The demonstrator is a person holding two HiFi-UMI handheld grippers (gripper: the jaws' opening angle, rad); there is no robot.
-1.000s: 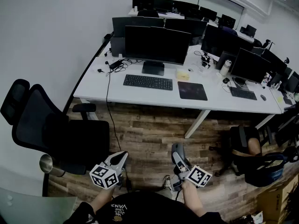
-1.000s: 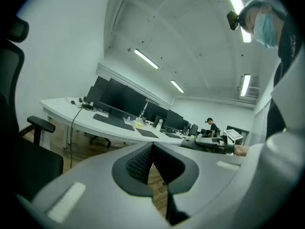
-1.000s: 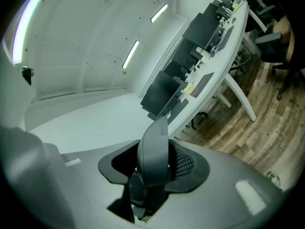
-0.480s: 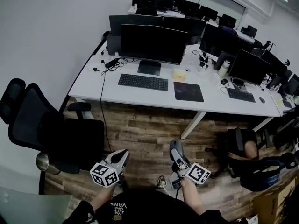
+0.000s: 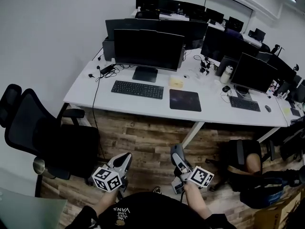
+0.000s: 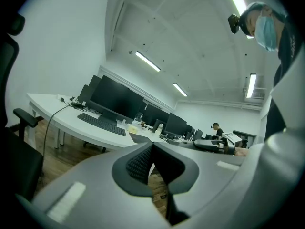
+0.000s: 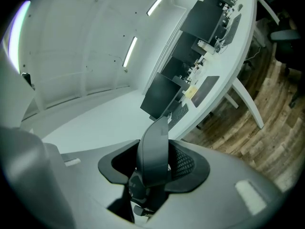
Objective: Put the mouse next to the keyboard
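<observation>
While the mouse [image 7: 153,149] is already lifted, clenched upright between the right gripper's [image 5: 179,159] jaws, it hangs over the wood-plank floor [image 5: 152,132], well apart from the keyboard [image 5: 137,89]; carrying it over and setting it on the desk [image 5: 95,97] remain.
Left gripper [image 6: 151,149]: jaws pressed together, empty.
Mouse: dark grey, smooth, arched shell.
Keyboard: flat, black, rectangular, before a monitor [image 5: 148,49].
Desk: white, matte top.
Pads [image 6: 138,163]: black, dimpled.
</observation>
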